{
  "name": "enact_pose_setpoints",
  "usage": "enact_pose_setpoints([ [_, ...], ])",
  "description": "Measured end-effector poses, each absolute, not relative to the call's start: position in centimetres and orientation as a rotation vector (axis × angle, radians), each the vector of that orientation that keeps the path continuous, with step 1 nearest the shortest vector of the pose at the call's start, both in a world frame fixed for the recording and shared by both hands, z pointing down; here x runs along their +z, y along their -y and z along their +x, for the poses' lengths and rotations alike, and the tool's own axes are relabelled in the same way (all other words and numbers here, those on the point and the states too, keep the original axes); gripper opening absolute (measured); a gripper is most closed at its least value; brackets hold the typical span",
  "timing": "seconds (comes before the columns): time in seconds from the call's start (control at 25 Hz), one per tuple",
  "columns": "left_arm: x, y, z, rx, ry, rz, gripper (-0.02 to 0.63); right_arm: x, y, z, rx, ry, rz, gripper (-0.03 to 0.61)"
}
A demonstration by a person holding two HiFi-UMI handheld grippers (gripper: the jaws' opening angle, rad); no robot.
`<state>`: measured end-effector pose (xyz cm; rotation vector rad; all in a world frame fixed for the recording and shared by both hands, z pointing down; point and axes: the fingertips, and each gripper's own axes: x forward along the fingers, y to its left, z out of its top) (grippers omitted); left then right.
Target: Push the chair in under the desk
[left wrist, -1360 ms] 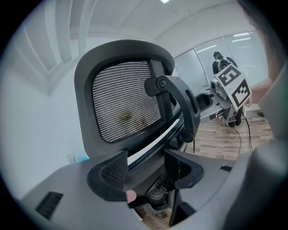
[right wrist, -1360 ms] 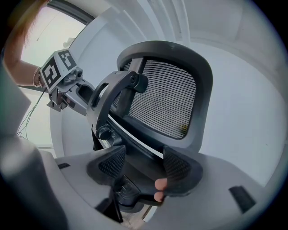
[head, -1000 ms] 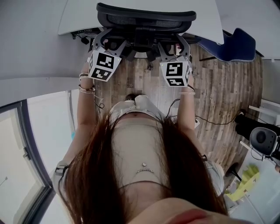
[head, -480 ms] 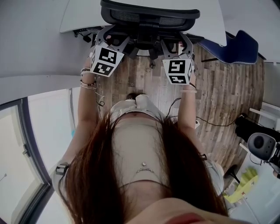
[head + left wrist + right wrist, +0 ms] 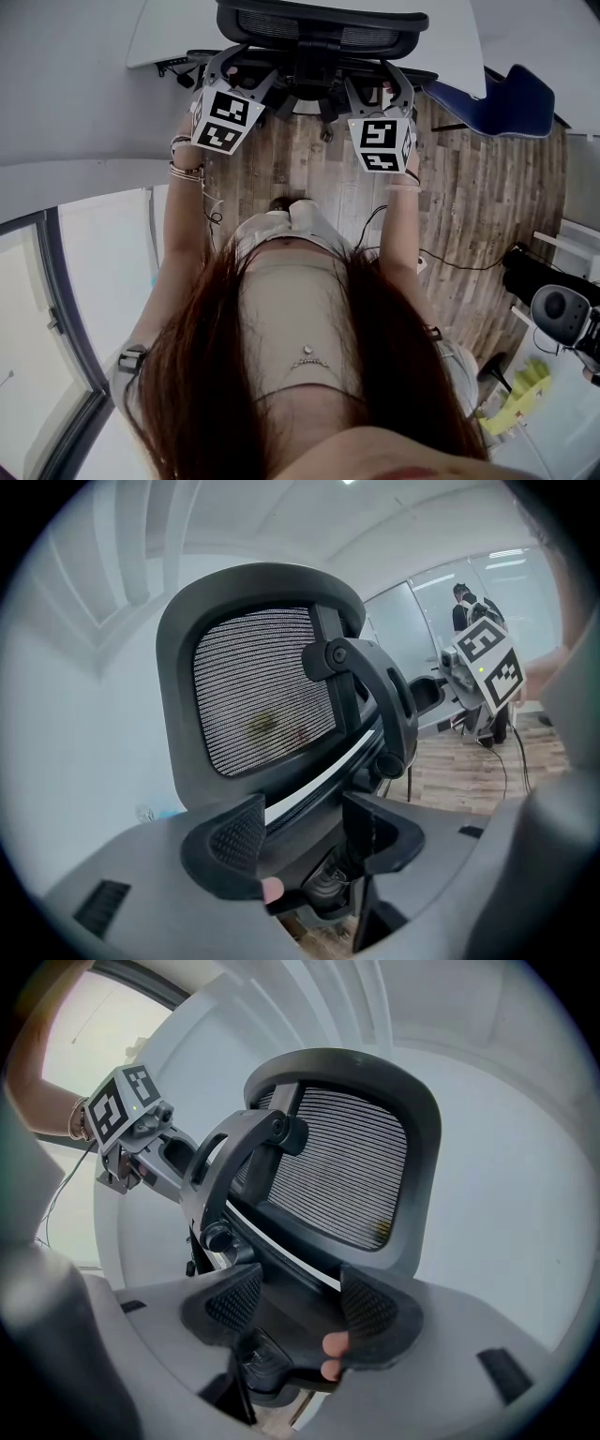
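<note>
Office chair backrest overlaps the white counter edge, its seat hidden beneath. Left tool and right tool, jaws spread, straddle its rear frame, slightly farther forward than before.

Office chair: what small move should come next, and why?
Probably a short, even push forward with both. The left gripper and right gripper have open jaws astride the lower back frame of the office chair; its backrest is at the desk edge, but its underside shows over the floor.
</note>
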<state>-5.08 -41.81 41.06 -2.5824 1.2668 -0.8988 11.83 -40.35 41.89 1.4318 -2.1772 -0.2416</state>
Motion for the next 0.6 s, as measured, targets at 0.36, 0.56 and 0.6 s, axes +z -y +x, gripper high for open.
enact_pose_setpoints([
  [0.36,41.0,43.3,-4.7,-0.898,-1.265,-2.585,0.249,41.9,41.8,12.4,-0.236,2.172,1.441,0.268],
  [0.56,40.9,43.4,-4.7,-0.892,-1.267,-2.584,0.249,41.8,41.9,12.4,-0.241,2.174,1.440,0.268],
  [0.6,41.0,43.4,-4.7,-0.891,-1.267,-2.584,0.249,41.8,42.0,12.4,-0.242,2.174,1.440,0.268],
])
